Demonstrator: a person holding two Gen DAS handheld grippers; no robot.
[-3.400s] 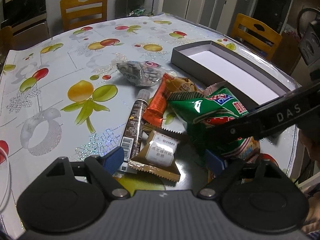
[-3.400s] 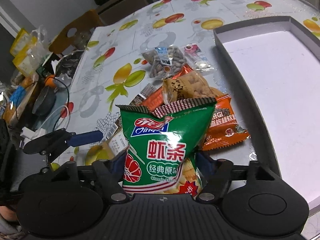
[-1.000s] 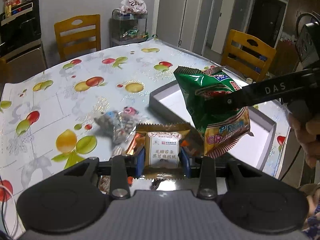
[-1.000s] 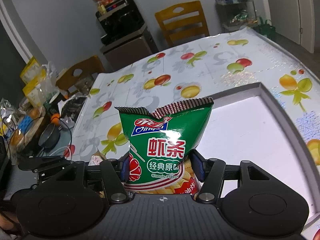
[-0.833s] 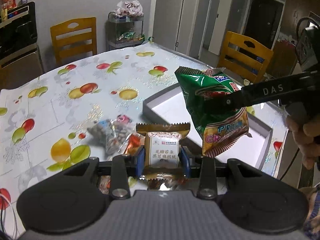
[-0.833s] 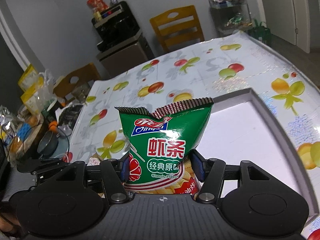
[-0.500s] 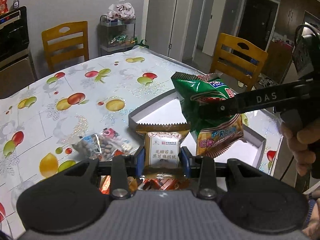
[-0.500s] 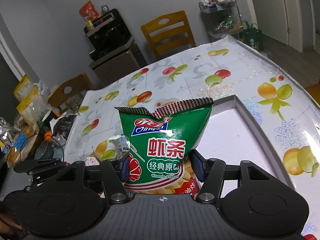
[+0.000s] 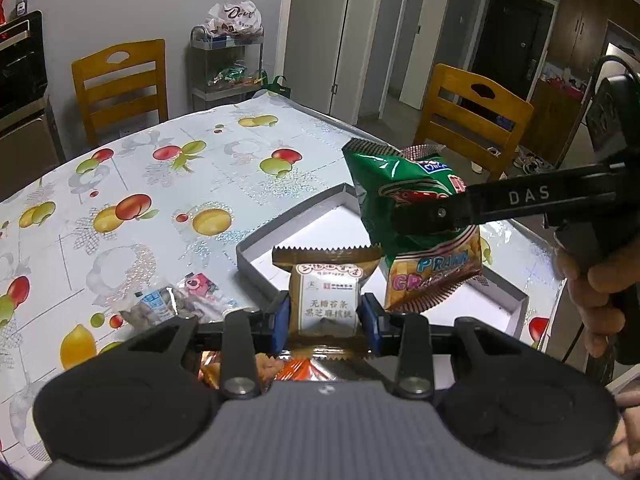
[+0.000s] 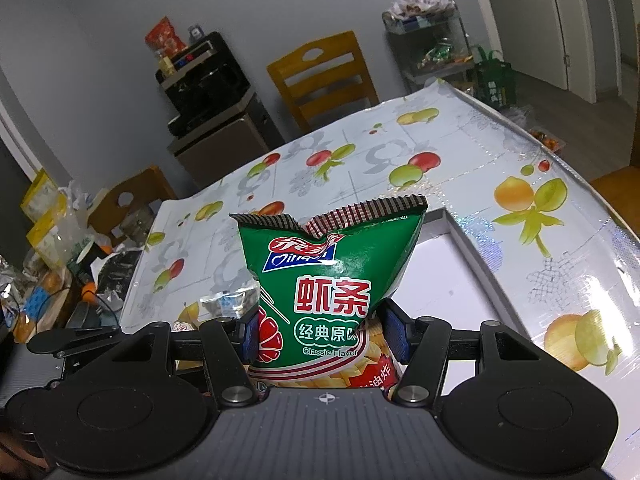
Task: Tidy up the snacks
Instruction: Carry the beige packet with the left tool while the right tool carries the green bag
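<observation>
Left wrist view: left claw (image 9: pixel 326 314) clamps the small brown packet (image 9: pixel 327 286), right claw (image 10: pixel 324 330) pinches the green crisp bag (image 10: pixel 330 276), both held above the grey tray (image 9: pixel 256 254); packets risk colliding or landing on the worktop (image 9: pixel 140 184).

Ahead of my left gripper (image 9: pixel 326 314) the shallow grey box (image 9: pixel 256 258) lies open-topped, its white floor bare, so the way down into it is free. My right gripper (image 9: pixel 404 222) reaches in from the right above the box, and the green prawn cracker bag (image 9: pixel 404 208) it holds hangs over the box's near right part, blocking that side. The brown sesame packet (image 9: pixel 326 300) fills the gap between my left gripper's pads. On the desk (image 9: pixel 132 184), left of the box, a clear nut bag (image 9: pixel 160 306) lies just beside the near wall. The far left desk is open. Wooden chairs (image 9: pixel 120 80) stand beyond the far edges.
</observation>
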